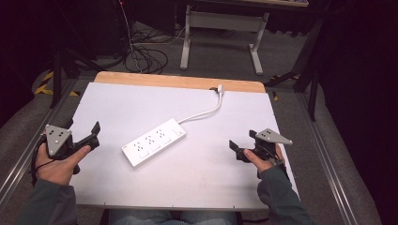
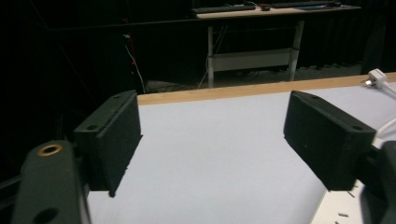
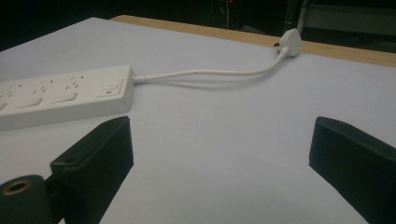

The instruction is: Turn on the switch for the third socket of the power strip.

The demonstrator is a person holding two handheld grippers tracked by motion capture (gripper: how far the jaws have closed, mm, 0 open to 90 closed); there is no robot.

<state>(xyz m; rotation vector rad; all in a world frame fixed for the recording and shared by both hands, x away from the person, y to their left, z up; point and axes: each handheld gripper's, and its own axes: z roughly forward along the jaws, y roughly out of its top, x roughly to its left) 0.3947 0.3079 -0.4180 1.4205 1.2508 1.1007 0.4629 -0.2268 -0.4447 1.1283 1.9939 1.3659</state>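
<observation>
Flanking one power strip (image 1: 154, 142): two grippers, left gripper (image 1: 96, 133) and right gripper (image 1: 241, 146), both wide open, empty.

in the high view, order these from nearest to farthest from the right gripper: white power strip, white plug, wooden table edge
From the right gripper:
1. White rectangular power strip, to its left at mid-table.
2. White plug at the cable's far end, near the back.
3. Light wooden table edge, just beyond the plug.

Only the power strip (image 1: 154, 142) and its cord (image 1: 202, 112) interrupt the bare table (image 1: 117, 105).
</observation>
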